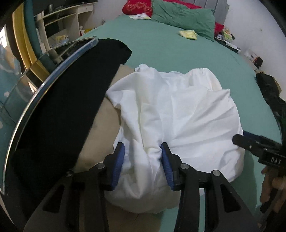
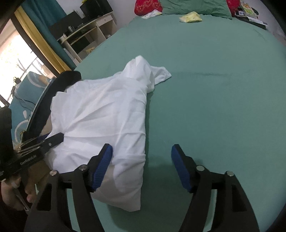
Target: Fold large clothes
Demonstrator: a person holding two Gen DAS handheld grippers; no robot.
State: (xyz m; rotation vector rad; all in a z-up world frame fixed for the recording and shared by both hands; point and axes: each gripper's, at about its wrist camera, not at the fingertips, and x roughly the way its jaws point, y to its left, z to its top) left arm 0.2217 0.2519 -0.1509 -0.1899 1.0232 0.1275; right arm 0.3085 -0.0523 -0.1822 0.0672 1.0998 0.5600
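A crumpled white garment [image 1: 178,110] lies in a rough folded heap on the green bed sheet [image 1: 160,50]. My left gripper [image 1: 142,153] is shut on a bunched fold at its near edge, with the cloth gathered between the blue pads. In the right wrist view the same white garment [image 2: 100,110] lies left of centre, a sleeve sticking out at its far end. My right gripper [image 2: 141,153] stands open just above the garment's near right corner; its left finger [image 2: 102,164] is over the cloth and its right one is over bare sheet [image 2: 214,89]. Nothing is pinched there.
A black cloth [image 1: 71,107] and a beige one [image 1: 100,139] lie left of the white garment, beside a curved chrome-edged object [image 1: 35,85]. Green pillow [image 1: 182,17], red pillow [image 1: 137,7] and a yellow packet [image 1: 188,34] sit at the bed's far end. Shelving [image 1: 59,17] stands at the far left.
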